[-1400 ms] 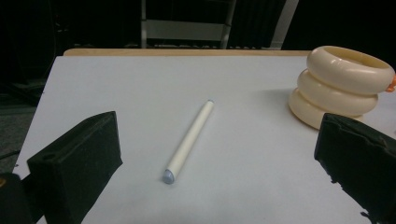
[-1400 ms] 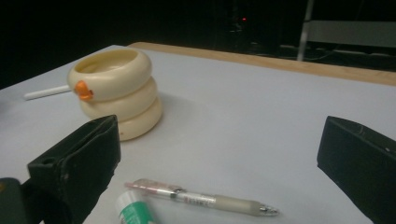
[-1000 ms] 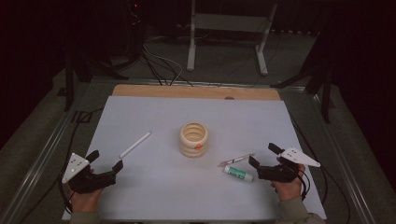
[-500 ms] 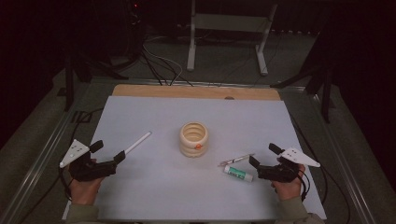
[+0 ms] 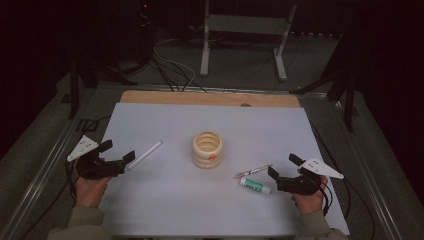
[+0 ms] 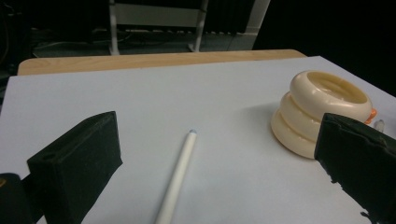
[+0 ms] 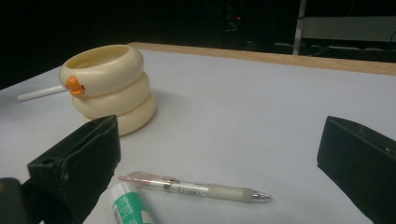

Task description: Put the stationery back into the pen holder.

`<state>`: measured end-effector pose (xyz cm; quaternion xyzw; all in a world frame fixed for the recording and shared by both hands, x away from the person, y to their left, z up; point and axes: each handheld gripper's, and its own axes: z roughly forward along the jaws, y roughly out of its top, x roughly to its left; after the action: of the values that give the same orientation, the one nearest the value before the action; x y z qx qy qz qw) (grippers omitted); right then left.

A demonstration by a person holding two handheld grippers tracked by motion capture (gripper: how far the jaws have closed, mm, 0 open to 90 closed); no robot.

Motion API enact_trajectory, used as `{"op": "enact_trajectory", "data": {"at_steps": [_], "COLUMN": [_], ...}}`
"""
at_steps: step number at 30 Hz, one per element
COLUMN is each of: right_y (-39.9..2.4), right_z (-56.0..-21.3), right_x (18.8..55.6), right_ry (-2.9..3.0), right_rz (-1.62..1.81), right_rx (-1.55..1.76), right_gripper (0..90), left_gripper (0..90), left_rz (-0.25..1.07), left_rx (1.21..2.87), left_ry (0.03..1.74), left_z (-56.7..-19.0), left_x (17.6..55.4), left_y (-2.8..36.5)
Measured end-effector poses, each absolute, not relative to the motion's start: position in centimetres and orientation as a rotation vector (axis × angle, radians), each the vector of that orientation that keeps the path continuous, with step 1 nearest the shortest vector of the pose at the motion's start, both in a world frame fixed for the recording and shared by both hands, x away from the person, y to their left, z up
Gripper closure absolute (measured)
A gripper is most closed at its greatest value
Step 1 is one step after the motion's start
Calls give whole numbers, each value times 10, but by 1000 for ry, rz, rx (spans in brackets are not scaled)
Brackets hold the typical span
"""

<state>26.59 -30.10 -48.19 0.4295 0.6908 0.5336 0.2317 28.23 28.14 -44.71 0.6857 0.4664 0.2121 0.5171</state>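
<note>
While both grippers are gaping wide and holding nothing, the left gripper (image 5: 119, 156) is framing the white stick (image 6: 178, 181) near the table's left edge; the right gripper (image 5: 281, 172) is facing the pen (image 7: 196, 188).

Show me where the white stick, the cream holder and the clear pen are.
white stick (image 6: 180, 177), left gripper view, middle of its shaft
cream holder (image 5: 207, 150), high view, front of its wall
clear pen (image 7: 205, 190), right gripper view, middle of its barrel

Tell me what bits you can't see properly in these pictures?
- Glue stick: its lower end is cut off by the bottom edge of the right gripper view.
- White stick: its near end runs off the bottom of the left gripper view.
- Pen: its print is too small in the high view.
</note>
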Motion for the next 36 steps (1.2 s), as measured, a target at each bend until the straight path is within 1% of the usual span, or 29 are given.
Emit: {"op": "enact_trajectory", "data": {"at_steps": [13, 25, 36], "right_y": [-303, -304, -304], "right_z": [-483, -484, -486], "right_x": [267, 267, 268], "right_ry": [1899, 1895, 1896], "right_rz": [1455, 1453, 1447], "right_rx": [1191, 1201, 1207], "right_gripper": [0, 0, 0], "left_gripper": [10, 11, 14], "left_rz": [446, 422, 371], "left_rx": [1725, 1757, 1811], "left_ry": [1128, 1145, 1194], "left_z": [-451, -455, -468], "left_x": [315, 332, 347], "left_y": [276, 272, 267]}}
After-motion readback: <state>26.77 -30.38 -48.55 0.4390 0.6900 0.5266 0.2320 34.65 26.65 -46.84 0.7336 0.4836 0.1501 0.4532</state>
